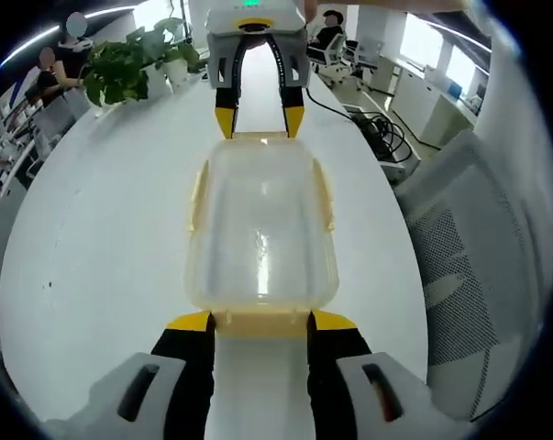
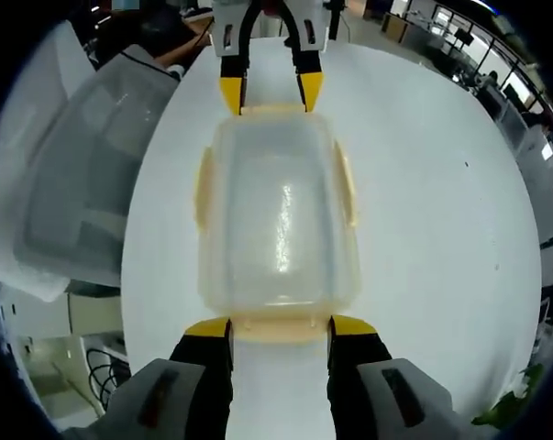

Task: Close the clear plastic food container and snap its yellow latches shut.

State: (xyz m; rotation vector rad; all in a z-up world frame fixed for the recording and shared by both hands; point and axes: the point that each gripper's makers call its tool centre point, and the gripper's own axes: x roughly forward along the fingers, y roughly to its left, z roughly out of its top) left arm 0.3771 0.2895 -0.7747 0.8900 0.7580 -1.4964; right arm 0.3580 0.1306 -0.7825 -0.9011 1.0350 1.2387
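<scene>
Two grippers face each other across the container (image 1: 262, 229), which sits lid-on on the white table (image 1: 102, 238). Left gripper (image 1: 260, 323) and right gripper (image 2: 279, 328) both have jaws spread wide at the end latches (image 2: 278, 327). Looks like latch-snapping time; next, press them down.

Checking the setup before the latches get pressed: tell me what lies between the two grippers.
The clear container with its yellow latches lies between them on the white table: left gripper at one end, right gripper at the other. Both gripper views show this.
</scene>
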